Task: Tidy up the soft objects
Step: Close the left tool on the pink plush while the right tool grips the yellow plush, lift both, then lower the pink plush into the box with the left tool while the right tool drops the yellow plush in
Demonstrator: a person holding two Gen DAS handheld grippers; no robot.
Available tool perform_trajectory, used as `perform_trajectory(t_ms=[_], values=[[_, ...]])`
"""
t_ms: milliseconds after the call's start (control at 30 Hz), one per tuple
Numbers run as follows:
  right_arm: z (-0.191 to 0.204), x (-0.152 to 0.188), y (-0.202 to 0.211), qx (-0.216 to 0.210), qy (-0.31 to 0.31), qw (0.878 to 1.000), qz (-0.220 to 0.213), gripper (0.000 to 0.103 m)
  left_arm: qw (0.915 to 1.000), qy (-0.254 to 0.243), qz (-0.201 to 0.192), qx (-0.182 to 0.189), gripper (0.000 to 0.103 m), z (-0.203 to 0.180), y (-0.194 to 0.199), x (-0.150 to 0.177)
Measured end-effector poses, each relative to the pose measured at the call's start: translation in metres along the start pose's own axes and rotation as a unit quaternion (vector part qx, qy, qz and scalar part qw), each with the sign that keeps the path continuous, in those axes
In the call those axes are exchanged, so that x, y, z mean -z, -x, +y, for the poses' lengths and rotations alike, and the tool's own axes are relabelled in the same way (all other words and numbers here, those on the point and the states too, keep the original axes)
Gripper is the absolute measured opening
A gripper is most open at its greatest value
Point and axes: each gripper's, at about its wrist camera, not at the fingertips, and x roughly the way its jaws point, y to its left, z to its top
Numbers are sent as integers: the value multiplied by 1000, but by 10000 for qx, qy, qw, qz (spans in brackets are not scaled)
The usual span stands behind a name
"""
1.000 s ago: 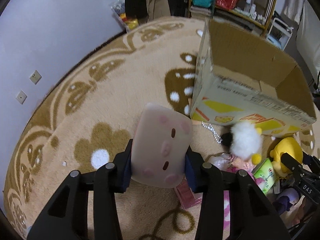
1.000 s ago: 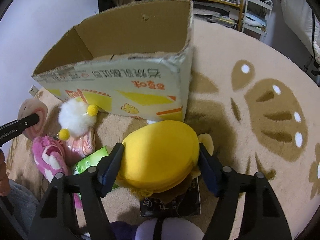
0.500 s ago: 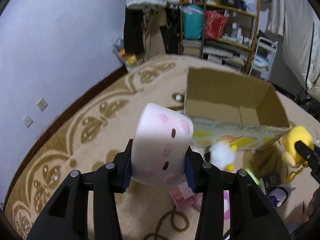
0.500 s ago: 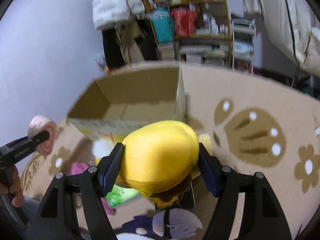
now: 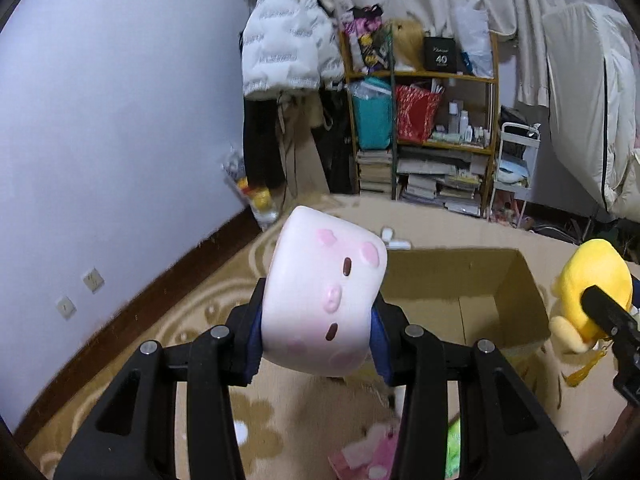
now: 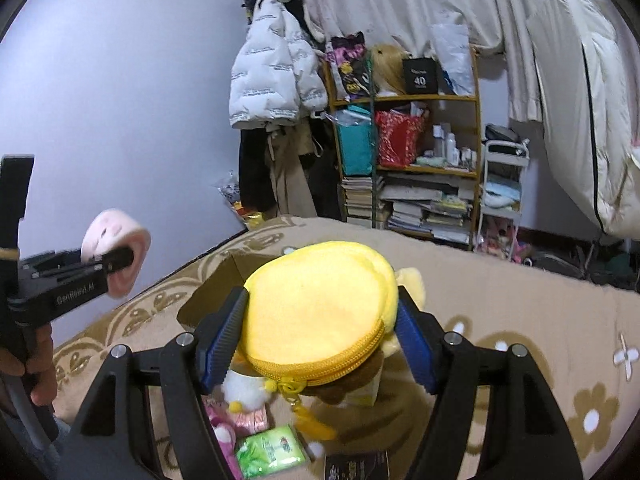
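Note:
My left gripper (image 5: 318, 334) is shut on a pale pink squishy block with a face (image 5: 324, 292), held high above the rug; it also shows in the right wrist view (image 6: 114, 256). My right gripper (image 6: 320, 344) is shut on a yellow plush pouch with a zipper (image 6: 320, 312), seen in the left wrist view (image 5: 588, 292) at the right. An open cardboard box (image 5: 460, 300) stands on the rug below and ahead; in the right wrist view only its left corner (image 6: 216, 288) shows behind the pouch.
Loose toys lie on the beige patterned rug (image 6: 500, 300): a white pompom toy (image 6: 244, 392), a pink plush (image 6: 224, 436), a green packet (image 6: 270, 450). A cluttered shelf (image 5: 424, 136), hanging coats (image 5: 288, 40) and a wall stand beyond.
Both grippers have risen well above the floor with their toys held. The views have tilted up from the rug and box to the room, and the box now lies lower and farther.

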Motion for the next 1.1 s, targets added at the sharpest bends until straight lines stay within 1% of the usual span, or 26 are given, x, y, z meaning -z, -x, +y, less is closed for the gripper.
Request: perform_trajectory(t_ms=[67,200,267,333,400,467,633,767,967,1100], values=[[-1,-5,-4,-21,20,10000,-36,75,9999,-50,-107,47,42,-4,-1,-8],[-3,-12,-13,-6,89,9999,-86,75,9995,-142,-186,189,42,-16,-4,-19],[-4,-16,-18,-3,132,9999,-111,76,9991,-225,-288,225,43,-23,-8,-21],[-5,-20,-24,-7,180,9998,-116,76,9985,-295,-432,186,43,-29,-9,-18],[-9,-20,-30,-7,203,9997,-123,76,9981,-324,-451,268,43,-36,-16,-15],[-11,-21,-38,-28,205,9998,-83,76,9979,-304,-396,401,43,-39,-23,-13],[-16,-13,-51,-84,143,9999,37,76,9977,-425,-281,443,44,-46,-40,-8],[-19,-6,-62,-136,149,9997,147,76,9973,-473,-85,557,44,-53,-56,-2],[-26,3,-78,-272,36,9992,306,76,9954,-685,200,638,44,-66,-75,10],[-30,8,-86,-347,-20,9986,393,77,9943,-619,383,773,44,-68,-85,15]])
